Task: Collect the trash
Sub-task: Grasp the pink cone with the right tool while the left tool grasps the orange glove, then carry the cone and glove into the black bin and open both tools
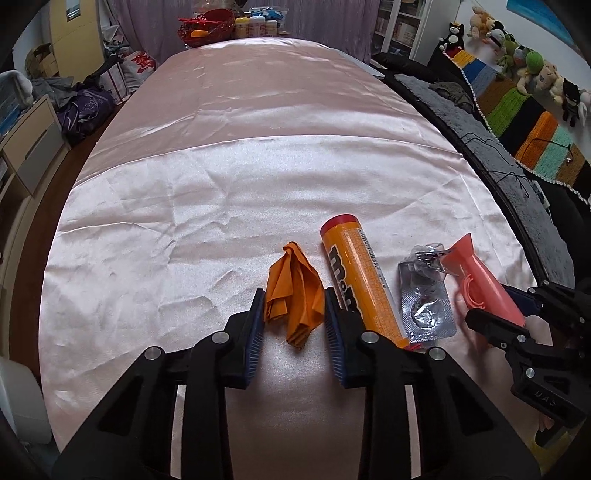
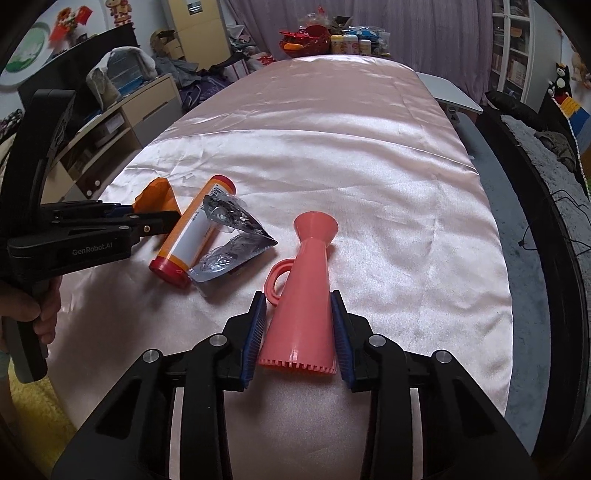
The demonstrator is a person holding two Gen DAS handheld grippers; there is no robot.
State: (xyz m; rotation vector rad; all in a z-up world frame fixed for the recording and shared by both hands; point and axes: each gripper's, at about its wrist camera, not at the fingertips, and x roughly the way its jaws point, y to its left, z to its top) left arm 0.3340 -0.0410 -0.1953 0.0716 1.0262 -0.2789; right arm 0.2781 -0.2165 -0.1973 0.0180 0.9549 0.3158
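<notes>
Gripping is what both tools seem to be doing at the near edge of the table, which is covered by a pink satin cloth; the right gripper is pressing its blue pads on the two sides of the pink plastic funnel, which is lying with its wide toothed end toward the camera, so the jaws are taking it across the thick body where it cannot slip; the left gripper is standing around the crumpled orange wrapper, its pads touching the edges of the paper, and I judge it is closed on it, though such soft paper is giving little resistance. Between these two things, the orange tube with red caps and the silver blister pack are lying just beside each other, not held, probably waiting for the next turn. A hand is holding the left tool's handle at the near left corner. At the far edge, a red basket and some small bottles are standing; no trash bin is showing in either view.
</notes>
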